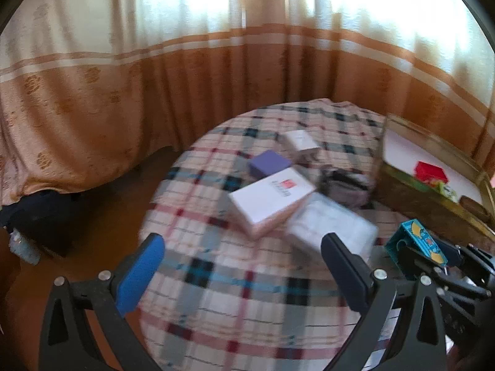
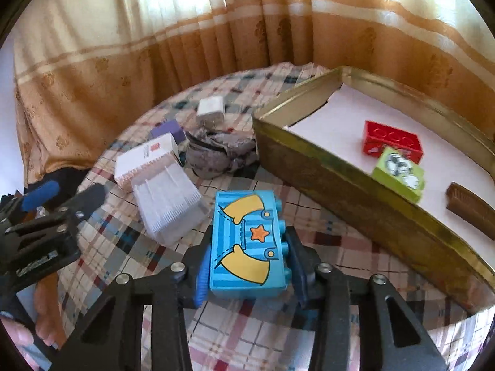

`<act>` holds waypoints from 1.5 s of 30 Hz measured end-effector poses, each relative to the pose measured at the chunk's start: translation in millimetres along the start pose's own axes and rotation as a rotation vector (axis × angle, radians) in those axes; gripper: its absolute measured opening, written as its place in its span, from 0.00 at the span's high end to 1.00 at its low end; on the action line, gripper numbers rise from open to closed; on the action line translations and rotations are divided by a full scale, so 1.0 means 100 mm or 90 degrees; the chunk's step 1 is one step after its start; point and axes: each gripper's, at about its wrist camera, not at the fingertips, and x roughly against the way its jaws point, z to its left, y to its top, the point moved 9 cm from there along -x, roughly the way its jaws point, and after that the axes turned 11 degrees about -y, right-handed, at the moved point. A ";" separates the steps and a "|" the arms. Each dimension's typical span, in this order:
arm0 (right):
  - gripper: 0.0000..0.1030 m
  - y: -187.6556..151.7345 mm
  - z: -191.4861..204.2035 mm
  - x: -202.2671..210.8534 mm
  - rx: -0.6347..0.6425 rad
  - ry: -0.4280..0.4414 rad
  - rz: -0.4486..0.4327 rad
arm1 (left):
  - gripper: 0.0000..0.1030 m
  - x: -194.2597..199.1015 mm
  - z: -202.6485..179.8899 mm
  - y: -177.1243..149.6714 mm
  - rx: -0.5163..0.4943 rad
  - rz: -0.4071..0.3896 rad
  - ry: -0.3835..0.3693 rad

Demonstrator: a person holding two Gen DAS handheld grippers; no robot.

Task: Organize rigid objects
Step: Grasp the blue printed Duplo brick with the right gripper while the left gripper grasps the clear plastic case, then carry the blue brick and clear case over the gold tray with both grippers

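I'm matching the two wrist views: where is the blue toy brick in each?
Left wrist: blue toy brick at lower right, in the right gripper.
Right wrist: bottom centre, clamped between the fingers.
Shared landmark: gold tin tray.

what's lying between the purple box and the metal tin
A crumpled grey pouch lies between the purple box and the metal tin, seen in the right wrist view.

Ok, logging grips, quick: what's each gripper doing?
Left gripper: open, empty.
Right gripper: shut on the blue plastic toy brick.
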 end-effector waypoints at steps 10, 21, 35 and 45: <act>0.57 0.08 -0.31 0.48 -0.062 -0.043 -0.138 | 0.00 -0.27 -0.51 0.16 0.010 0.026 -0.041; 0.57 0.09 -0.47 0.49 -0.115 -0.050 -0.144 | 0.01 -0.62 -0.59 0.05 0.028 0.097 0.032; 0.57 0.06 -0.46 0.47 -0.113 -0.055 -0.141 | 0.47 -0.55 -0.52 -0.13 0.057 0.099 -0.030; 0.57 0.10 -0.52 0.66 -0.128 -0.063 -0.199 | 0.47 -0.23 -0.66 0.03 0.046 0.011 -0.074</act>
